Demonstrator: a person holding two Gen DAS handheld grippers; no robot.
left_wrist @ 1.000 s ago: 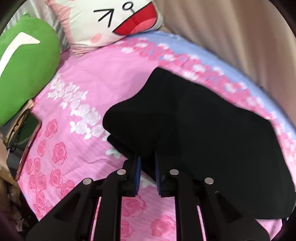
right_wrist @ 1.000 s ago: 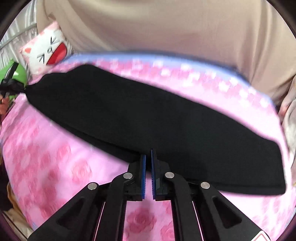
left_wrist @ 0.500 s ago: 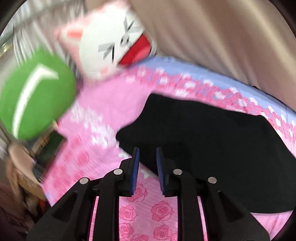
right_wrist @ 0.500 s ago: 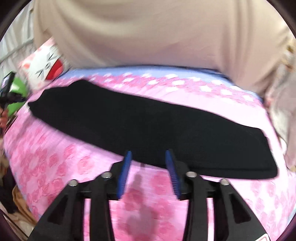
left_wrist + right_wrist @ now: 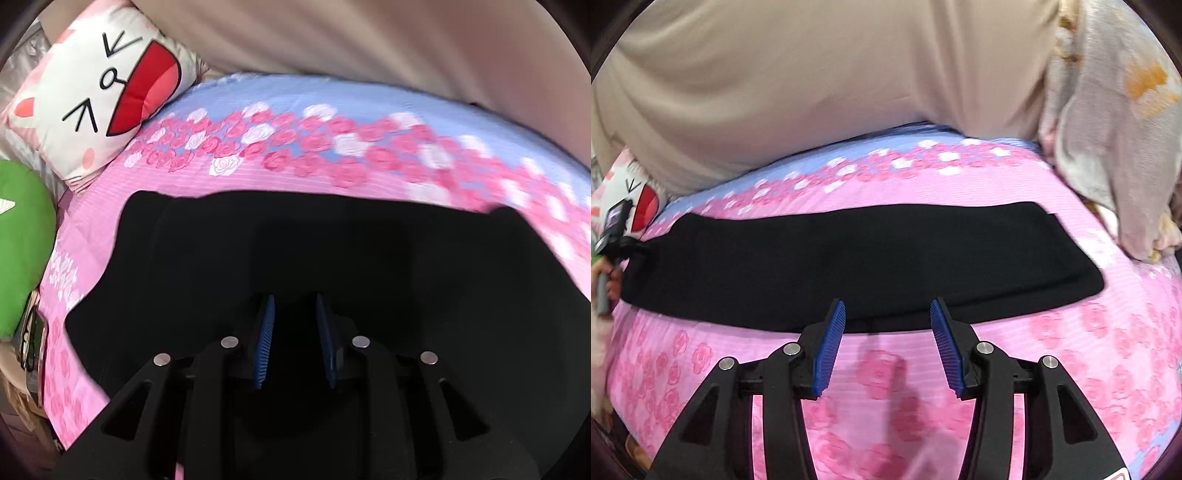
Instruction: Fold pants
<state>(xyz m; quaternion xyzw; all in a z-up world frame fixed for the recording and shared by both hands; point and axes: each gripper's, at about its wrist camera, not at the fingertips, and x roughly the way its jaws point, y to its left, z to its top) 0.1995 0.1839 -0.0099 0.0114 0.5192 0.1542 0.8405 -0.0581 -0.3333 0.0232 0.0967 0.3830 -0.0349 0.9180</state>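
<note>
no readable text, cat-face pillow [image 5: 99, 85] bears drawn features only (no letters)

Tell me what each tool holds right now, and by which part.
Nothing is held. The right tool is open above the pink sheet, short of the black pants. The left tool is open over the pants, its jaws having just been opening.

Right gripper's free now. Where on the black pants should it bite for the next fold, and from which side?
Probably the squared end of the black pants at the picture's right, near its front corner. The pants lie flat as a long band across the pink floral bedsheet, and that corner is bare. Bring the right gripper, jaws open and empty, in low from the near edge to pinch all layers.
</note>
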